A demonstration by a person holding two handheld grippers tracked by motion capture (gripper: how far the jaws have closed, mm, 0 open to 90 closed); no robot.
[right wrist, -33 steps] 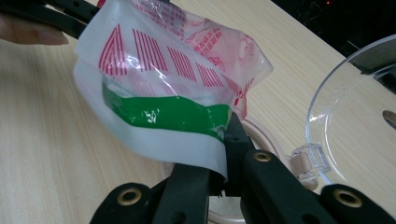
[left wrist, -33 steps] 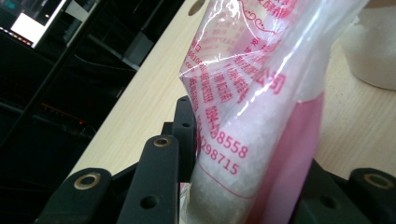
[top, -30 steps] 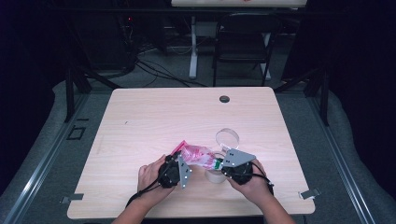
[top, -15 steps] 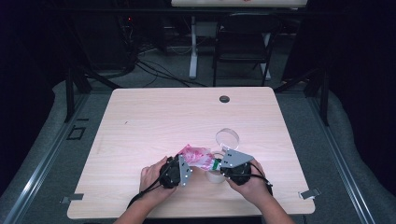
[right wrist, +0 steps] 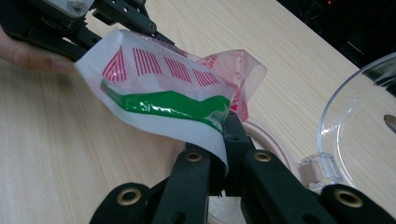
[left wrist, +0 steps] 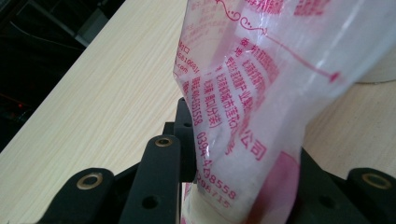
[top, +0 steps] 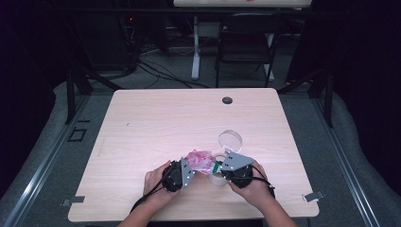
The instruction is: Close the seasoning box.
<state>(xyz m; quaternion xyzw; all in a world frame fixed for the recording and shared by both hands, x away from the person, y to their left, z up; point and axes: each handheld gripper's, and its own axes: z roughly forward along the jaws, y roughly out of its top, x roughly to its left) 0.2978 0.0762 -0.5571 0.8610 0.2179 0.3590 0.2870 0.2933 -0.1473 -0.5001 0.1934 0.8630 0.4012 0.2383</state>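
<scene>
Between the two hands, just above the container [top: 218, 176] on the surface [top: 156, 123], the pink packet [top: 200, 161] stretches sideways, left gripper [left wrist: 233, 186] clamping its body, right gripper [right wrist: 224, 140] pinching its sealed edge.

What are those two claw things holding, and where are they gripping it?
Both hold one plastic bag: the right gripper pinches its white edge by the green strip, the left gripper clamps its printed body.
</scene>
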